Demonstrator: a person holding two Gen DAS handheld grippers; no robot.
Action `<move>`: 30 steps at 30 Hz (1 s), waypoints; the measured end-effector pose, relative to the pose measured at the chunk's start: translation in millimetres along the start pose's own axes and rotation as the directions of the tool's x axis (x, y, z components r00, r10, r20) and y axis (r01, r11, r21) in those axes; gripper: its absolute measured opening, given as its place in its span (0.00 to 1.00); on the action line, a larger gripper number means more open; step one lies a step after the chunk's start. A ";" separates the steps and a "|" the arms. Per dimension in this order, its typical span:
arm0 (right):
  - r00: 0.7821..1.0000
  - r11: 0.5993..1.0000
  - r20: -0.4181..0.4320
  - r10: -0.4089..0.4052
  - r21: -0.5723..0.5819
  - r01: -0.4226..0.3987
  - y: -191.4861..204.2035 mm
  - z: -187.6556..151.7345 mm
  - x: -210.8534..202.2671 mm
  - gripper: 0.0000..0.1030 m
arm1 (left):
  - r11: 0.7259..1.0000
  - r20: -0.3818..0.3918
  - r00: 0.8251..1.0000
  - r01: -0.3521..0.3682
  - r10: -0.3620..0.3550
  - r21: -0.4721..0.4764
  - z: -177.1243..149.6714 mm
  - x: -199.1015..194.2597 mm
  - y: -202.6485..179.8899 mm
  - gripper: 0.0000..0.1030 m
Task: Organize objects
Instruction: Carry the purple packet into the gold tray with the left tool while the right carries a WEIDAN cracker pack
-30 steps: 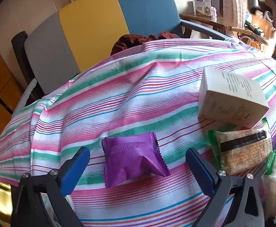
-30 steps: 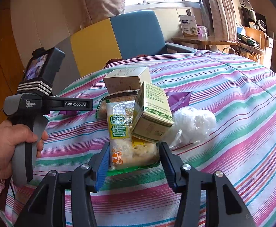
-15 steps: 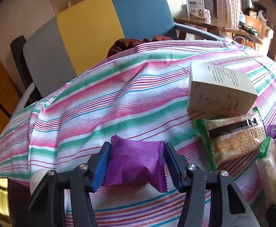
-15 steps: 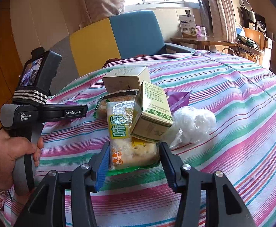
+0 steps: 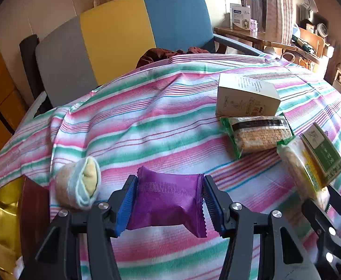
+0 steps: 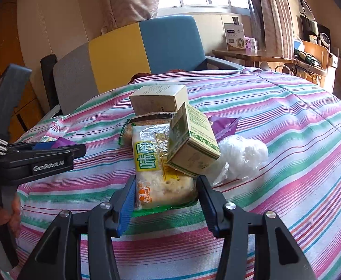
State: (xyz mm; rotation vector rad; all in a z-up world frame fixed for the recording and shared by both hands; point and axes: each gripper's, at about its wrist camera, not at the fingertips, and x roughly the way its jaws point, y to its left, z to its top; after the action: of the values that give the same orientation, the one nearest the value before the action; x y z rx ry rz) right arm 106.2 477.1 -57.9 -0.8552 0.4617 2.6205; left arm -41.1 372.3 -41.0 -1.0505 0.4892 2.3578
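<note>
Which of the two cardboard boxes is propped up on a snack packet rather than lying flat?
The green-printed box, tilted on the yellow-labelled snack packet that the right tongs hold. The plain beige box behind lies flat.

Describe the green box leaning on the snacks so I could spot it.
On the striped tablecloth, find the snack pile before the right gripper. The green box rests tilted atop the clear cake packet. Unlike the flat beige box behind, it carries green leafy print.
</note>
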 end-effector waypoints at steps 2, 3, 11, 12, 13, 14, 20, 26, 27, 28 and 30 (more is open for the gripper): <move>1.000 1.000 0.010 0.020 -0.019 -0.020 3.2 -0.1 -2.7 0.50 | 0.999 0.001 1.000 0.023 -0.023 -0.043 -8.9 -13.5 11.3 0.56; 0.999 0.999 0.018 0.037 -0.034 -0.036 5.8 -0.4 -4.9 0.50 | 0.998 -0.001 0.999 0.034 -0.034 -0.061 -13.0 -19.5 17.2 0.56; 0.997 0.958 0.028 0.071 -0.281 -0.061 59.0 -8.5 -17.4 0.50 | 0.989 0.021 0.999 0.028 -0.025 -0.147 -46.8 -65.0 75.9 0.56; 0.997 0.952 0.019 0.074 -0.300 -0.064 64.7 -10.1 -17.4 0.50 | 0.986 0.024 0.999 0.028 -0.025 -0.166 -50.7 -69.8 86.1 0.56; 0.997 0.947 0.013 0.076 -0.314 -0.068 69.5 -12.5 -18.4 0.50 | 0.982 0.027 0.999 0.028 -0.023 -0.188 -54.3 -74.9 97.2 0.56; 0.997 0.943 0.007 0.080 -0.324 -0.073 73.0 -14.3 -19.1 0.50 | 0.978 0.031 0.999 0.025 -0.019 -0.207 -57.6 -79.4 108.1 0.56; 0.995 0.944 -0.025 0.099 -0.315 -0.102 93.0 -21.9 -28.4 0.50 | 0.954 0.048 0.999 0.001 0.014 -0.299 -76.4 -101.4 169.5 0.56; 0.984 0.922 0.003 0.177 -0.351 -0.165 140.5 -19.4 -56.1 0.50 | 0.921 -0.006 1.000 -0.012 0.011 -0.389 -96.9 -96.4 228.0 0.56; 0.980 0.916 0.007 0.197 -0.358 -0.181 149.7 -18.7 -61.0 0.50 | 0.917 -0.021 1.000 -0.014 0.006 -0.399 -100.6 -93.3 237.2 0.56; 0.977 0.910 0.011 0.214 -0.365 -0.195 158.9 -17.7 -65.4 0.50 | 0.911 -0.029 1.000 -0.010 -0.002 -0.412 -104.4 -91.5 245.6 0.56; 0.969 0.900 0.016 0.245 -0.375 -0.222 176.2 -16.7 -72.7 0.50 | 0.898 -0.049 0.999 -0.015 -0.007 -0.440 -110.9 -87.1 263.2 0.56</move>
State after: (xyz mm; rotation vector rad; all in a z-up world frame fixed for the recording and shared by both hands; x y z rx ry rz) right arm 96.4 297.9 8.5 -0.8688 0.0466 3.0070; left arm -80.0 77.4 -14.6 -1.3043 -0.0397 2.5133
